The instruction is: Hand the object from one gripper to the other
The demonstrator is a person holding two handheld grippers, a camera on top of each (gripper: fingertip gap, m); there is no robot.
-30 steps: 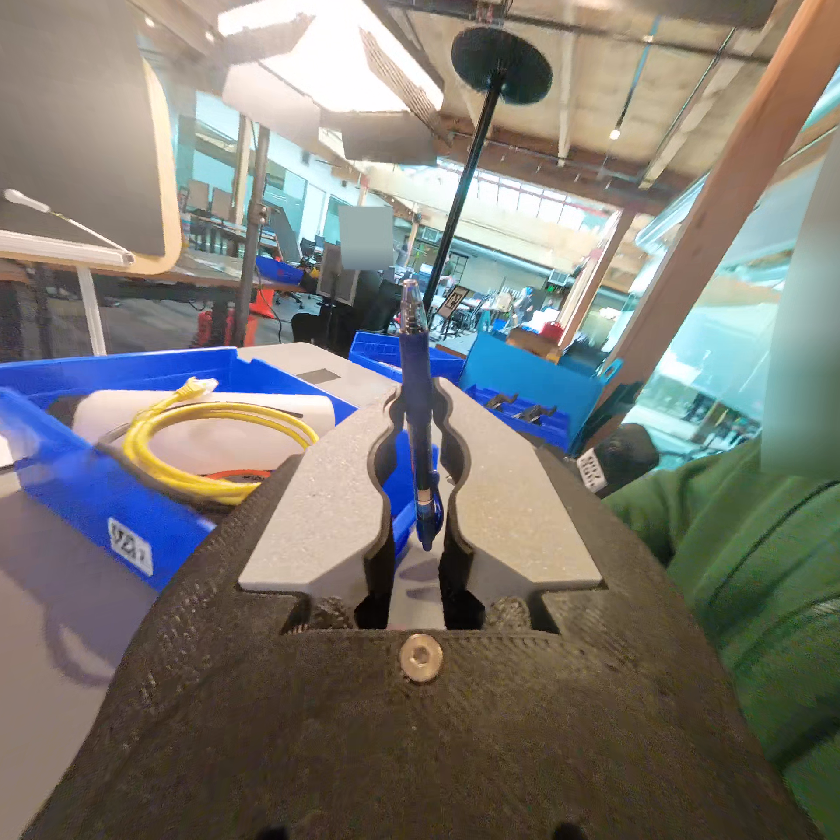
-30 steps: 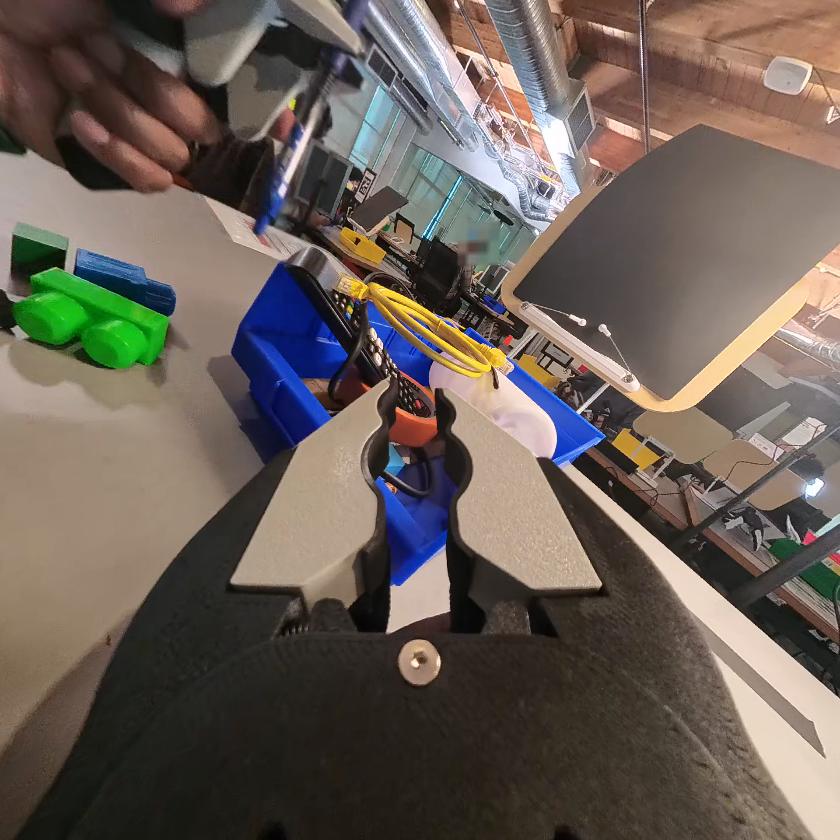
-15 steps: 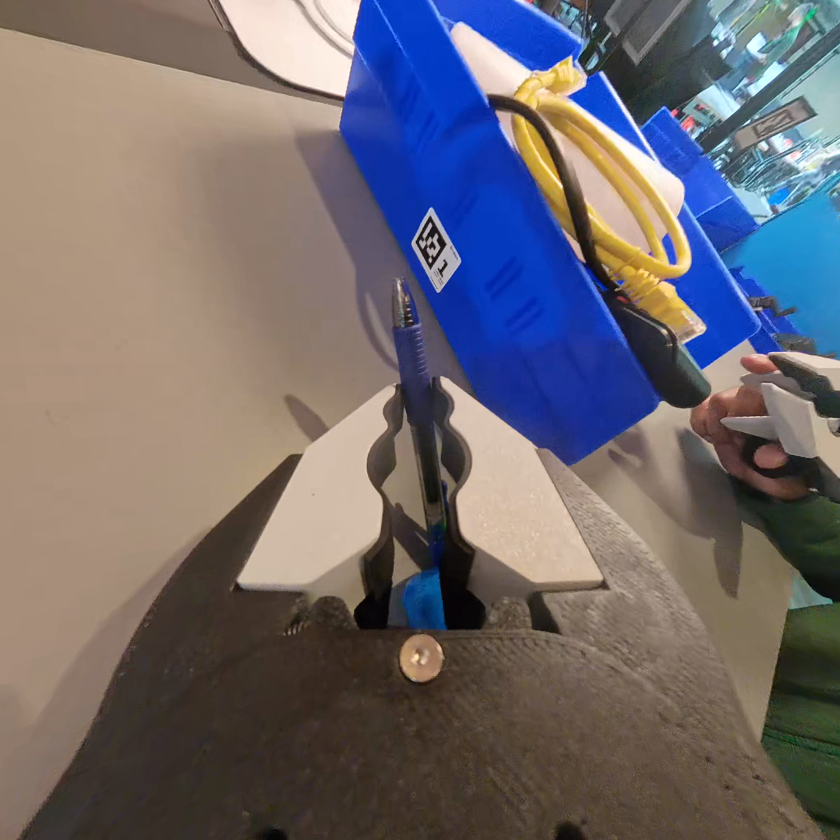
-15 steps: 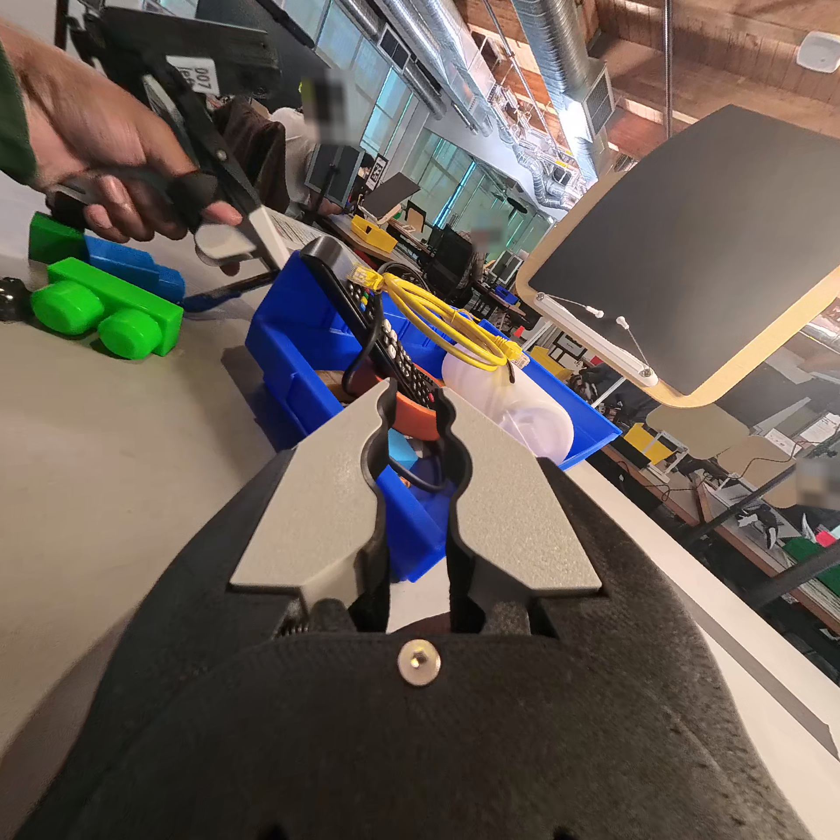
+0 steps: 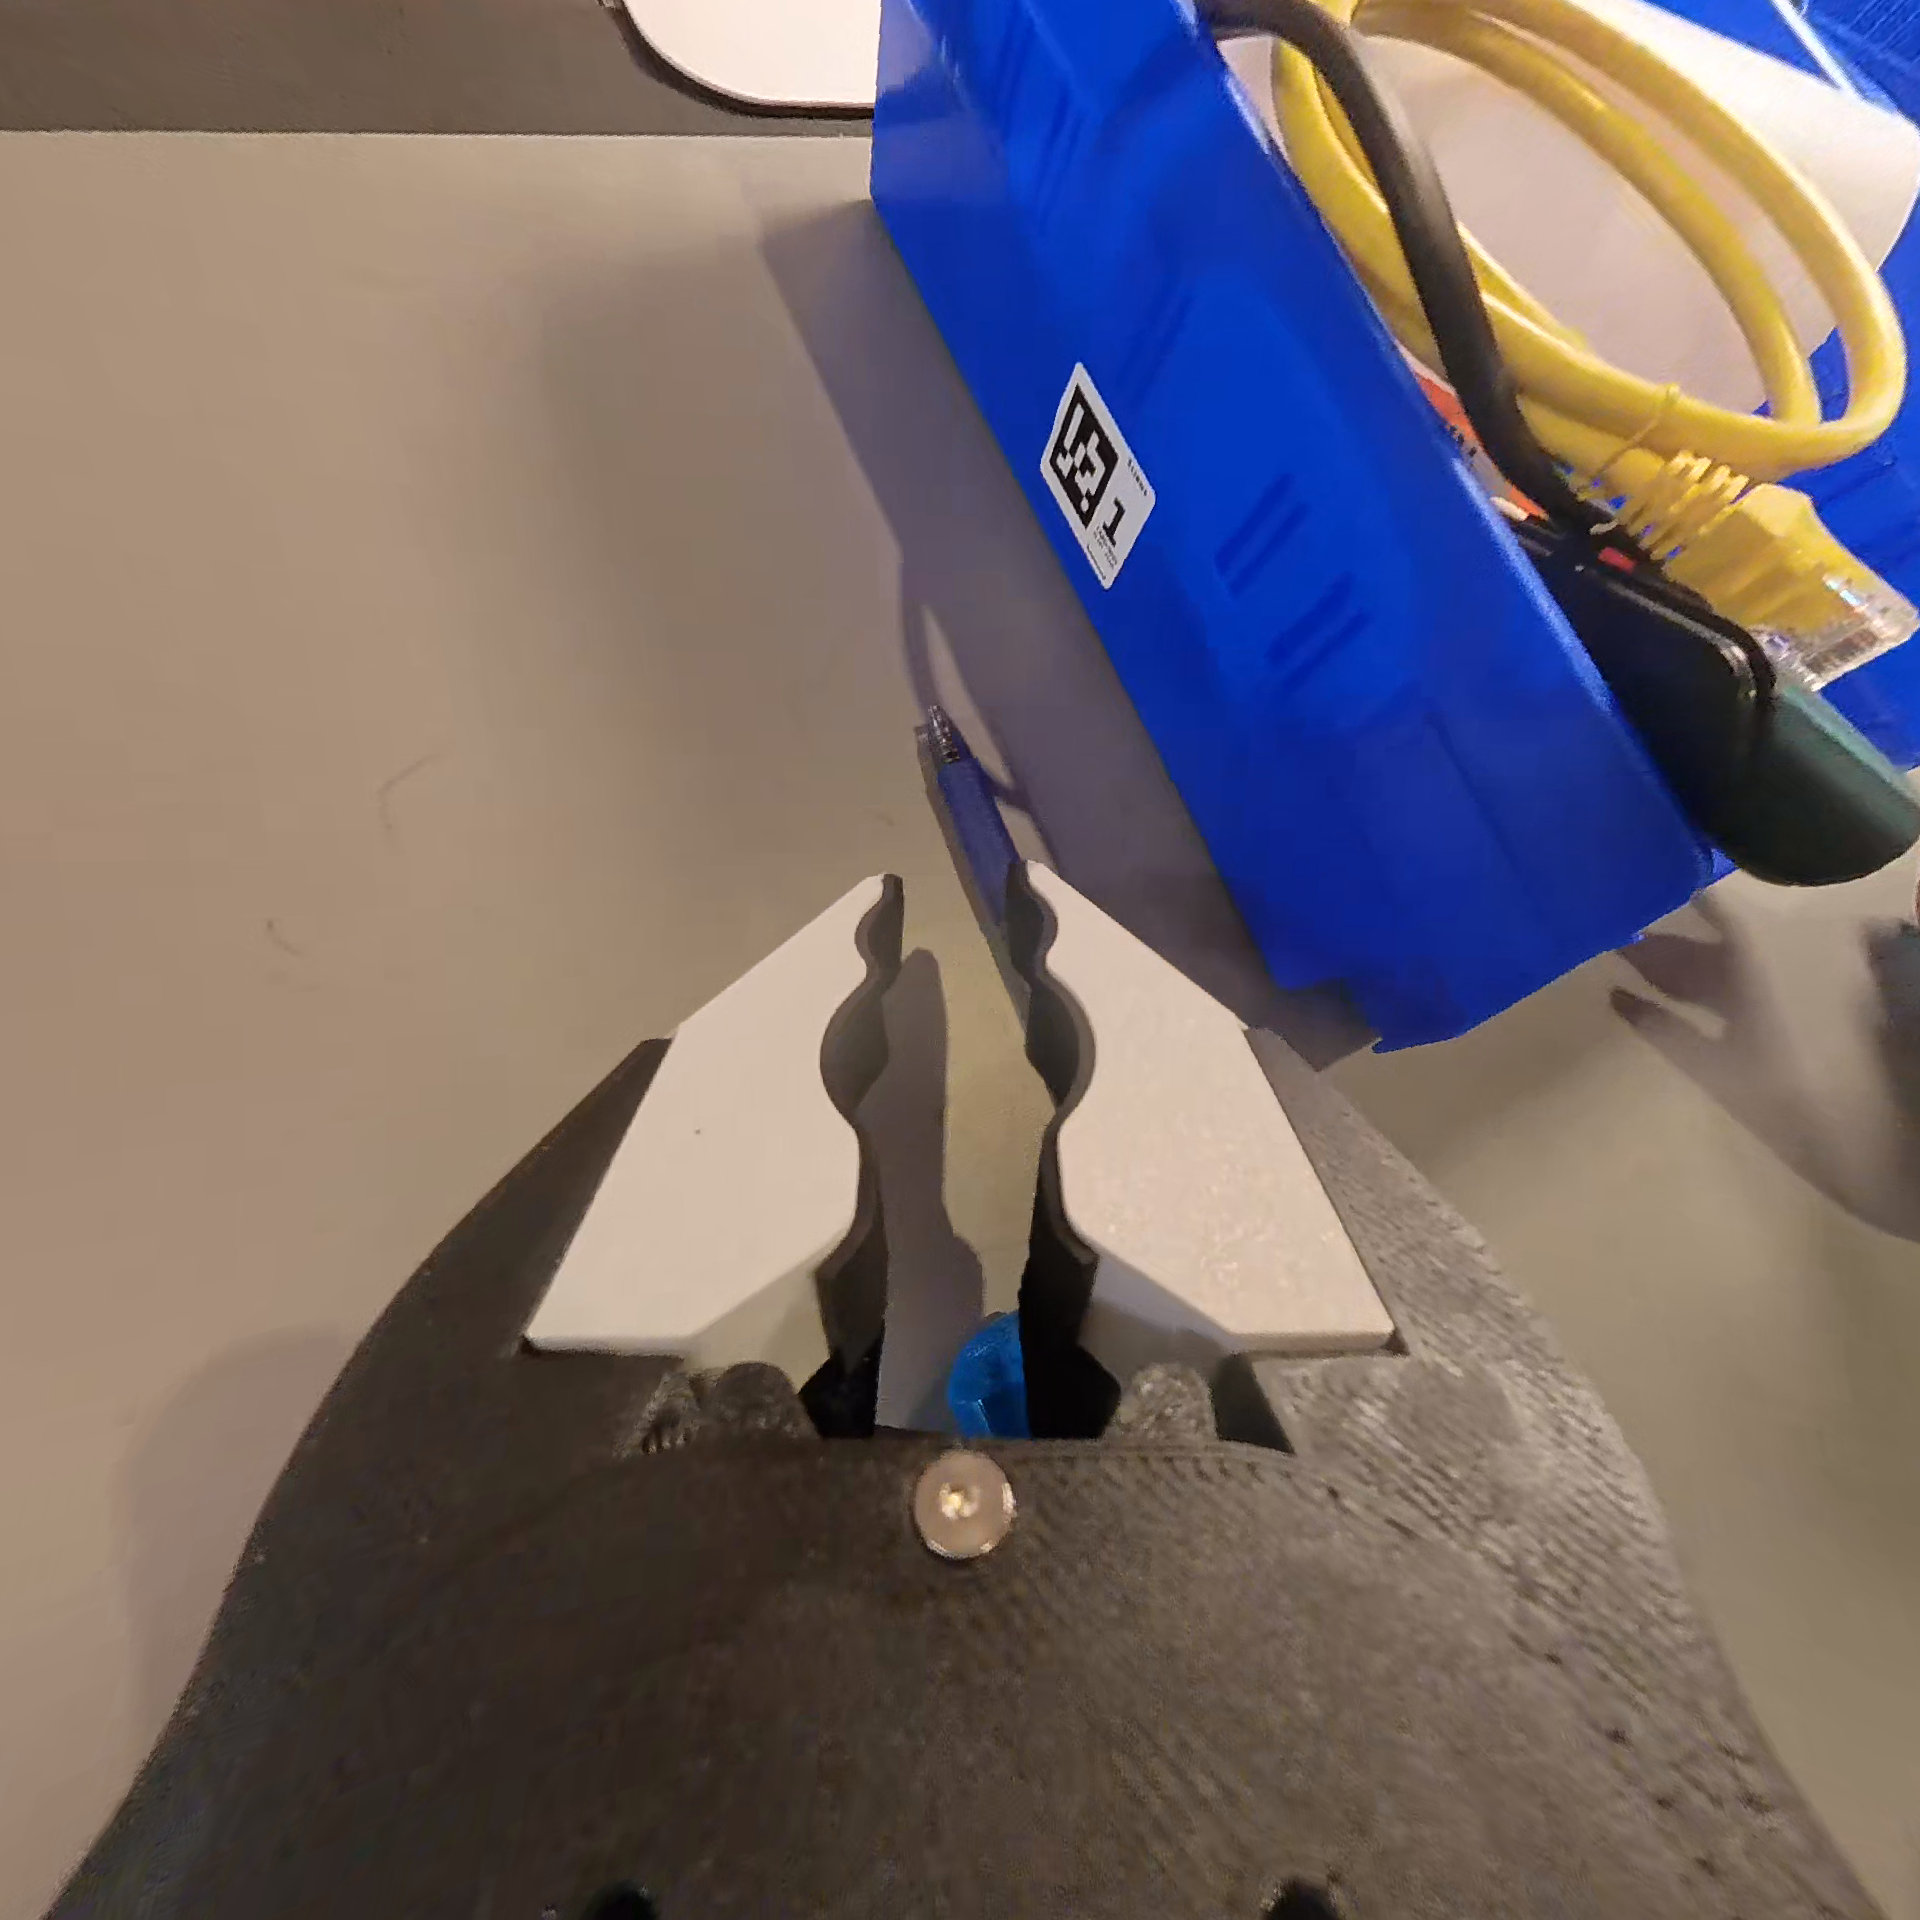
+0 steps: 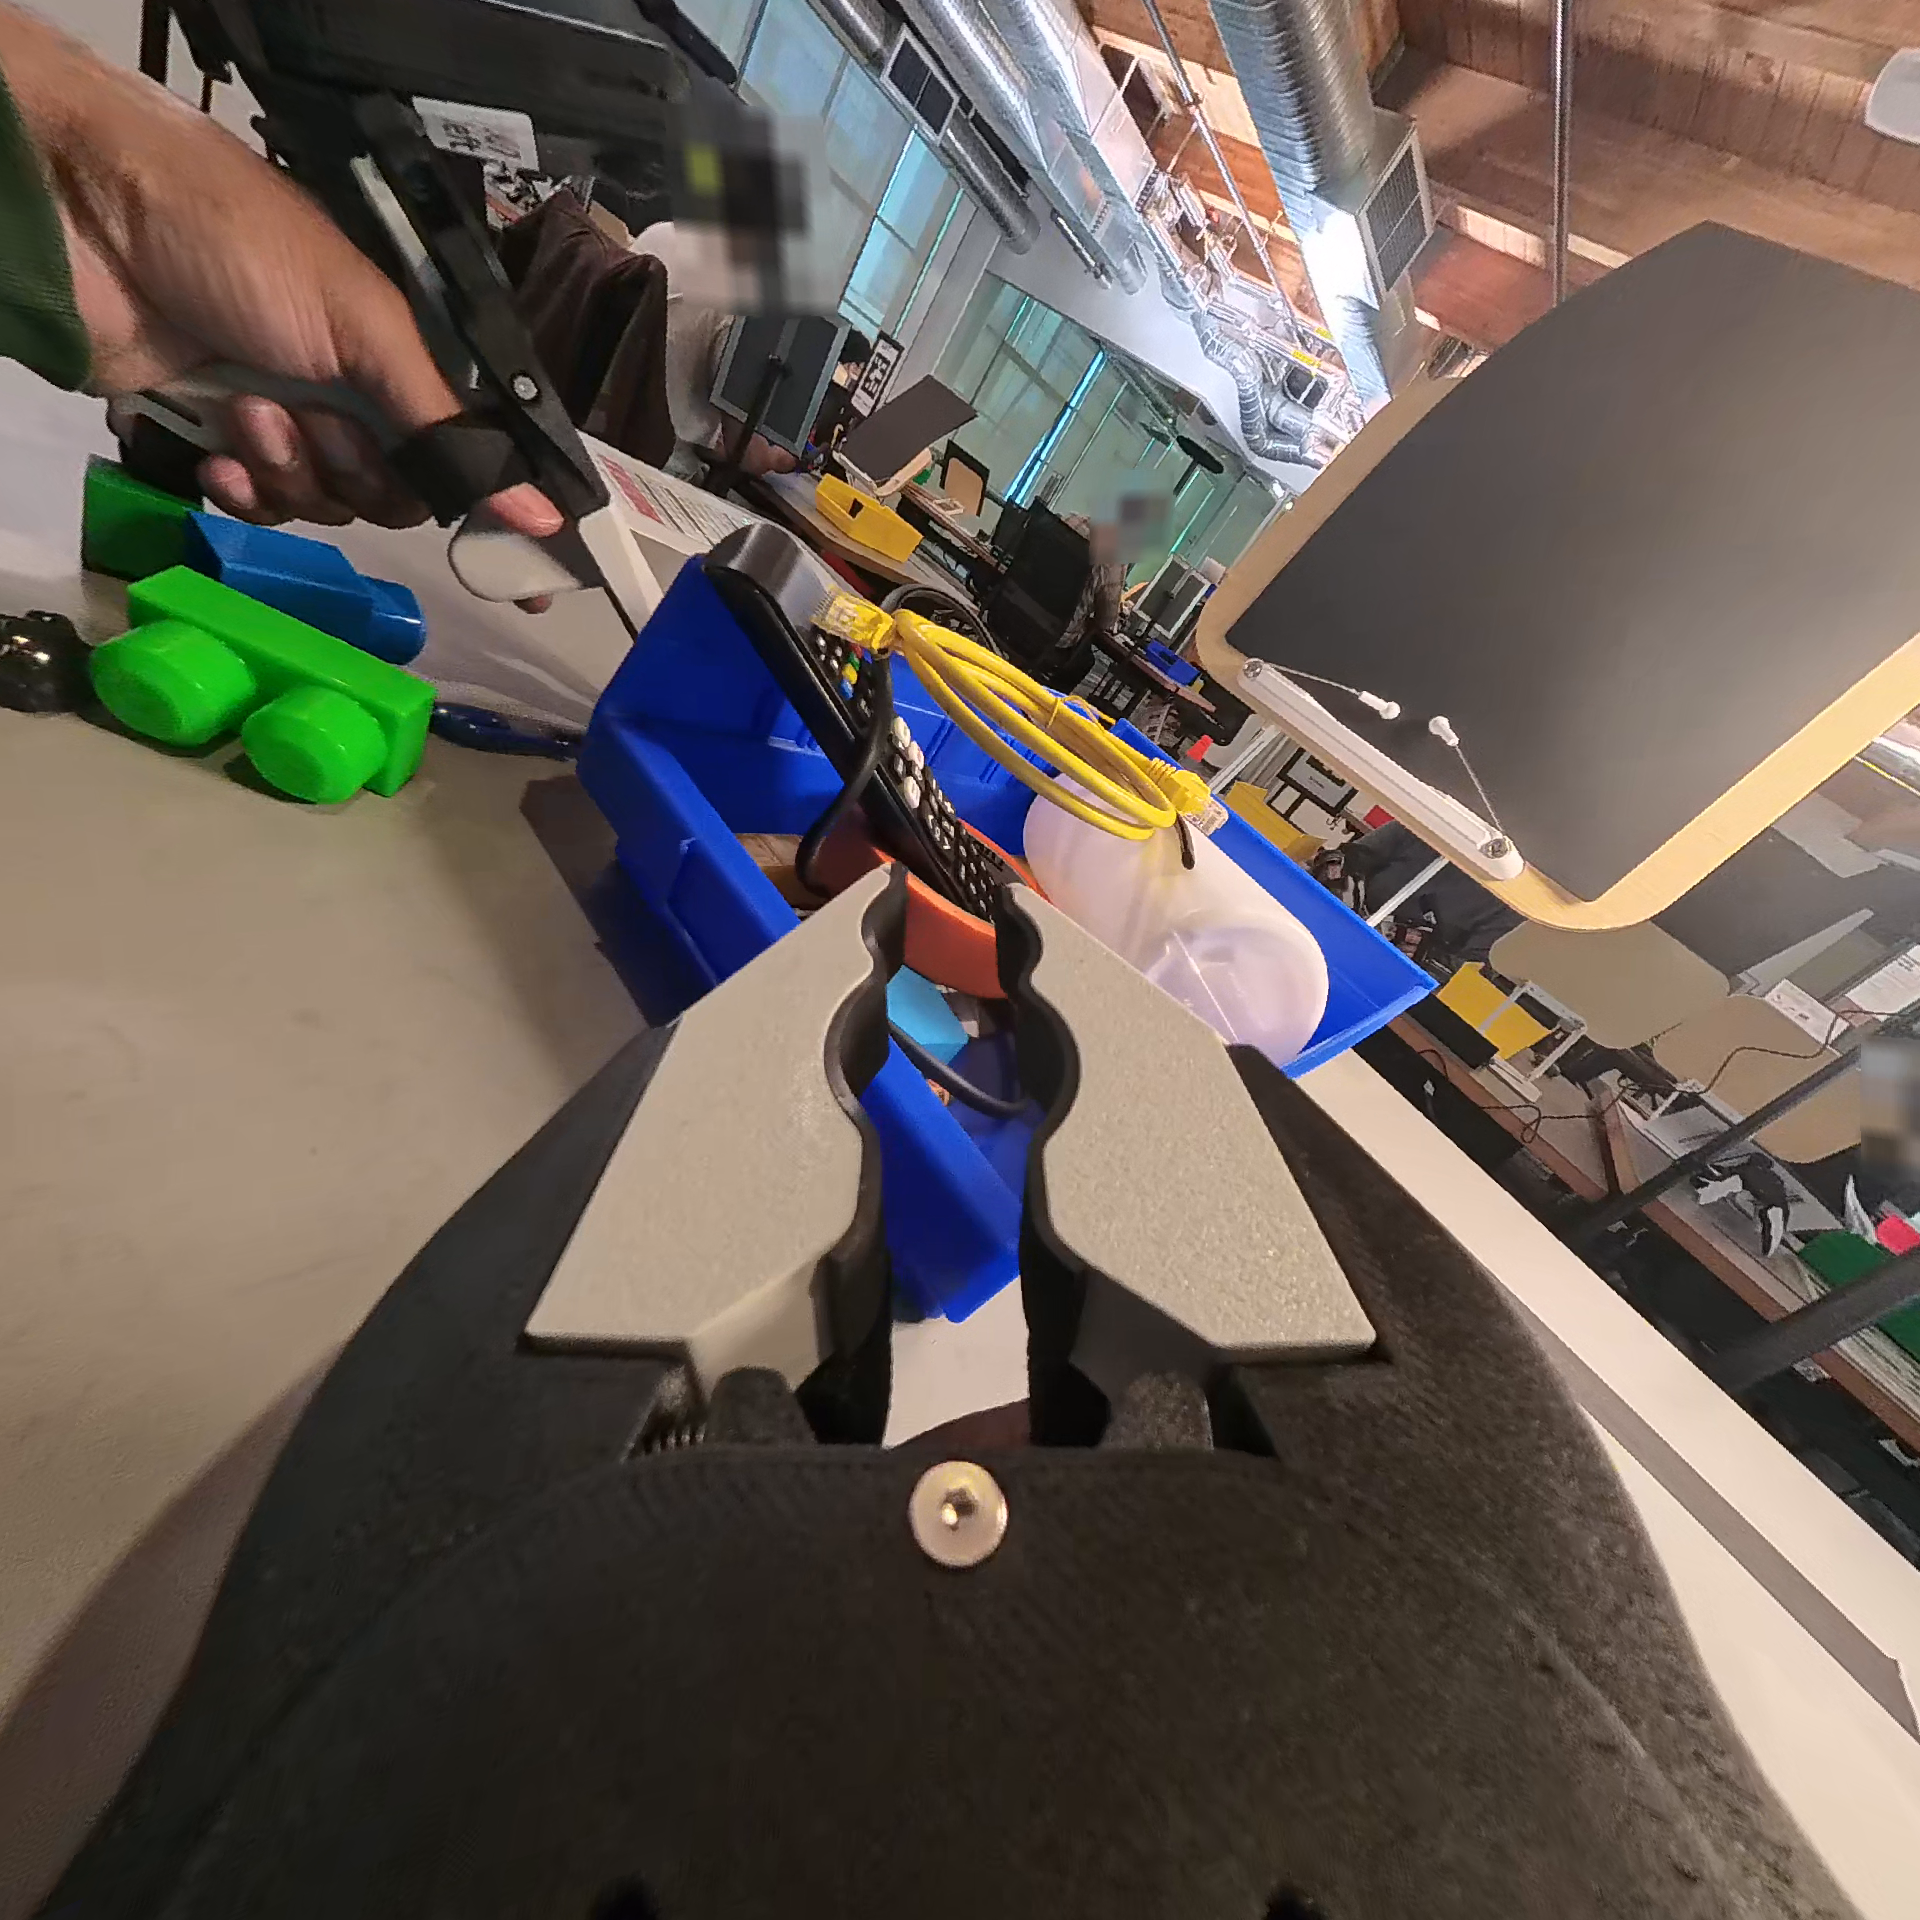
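Note:
A blue pen (image 5: 977, 821) lies on the grey table (image 5: 416, 623) between the fingers of my left gripper (image 5: 956, 883). It rests loosely along the right finger, tip pointing away, its blue clip end (image 5: 987, 1392) deep in the gap. The left gripper is open, low over the table, right beside the blue bin (image 5: 1247, 520). In the right wrist view the pen (image 6: 499, 727) shows on the table under the left gripper (image 6: 520, 566), which a hand holds. My right gripper (image 6: 953, 883) is open and empty, aimed at the blue bin (image 6: 675, 810).
The bin holds a yellow cable (image 6: 1039, 717), a black keypad device (image 6: 883, 748), a white bottle (image 6: 1195, 935) and an orange item. A green toy car (image 6: 270, 707), a blue block (image 6: 301, 592) and a green block (image 6: 135, 520) stand left of it. There is about 25 cm between the tips of the two grippers.
The left gripper swung down from upright to the table beside the bin and opened, so the pen now lies loose between its fingers. The right gripper has hardly moved.

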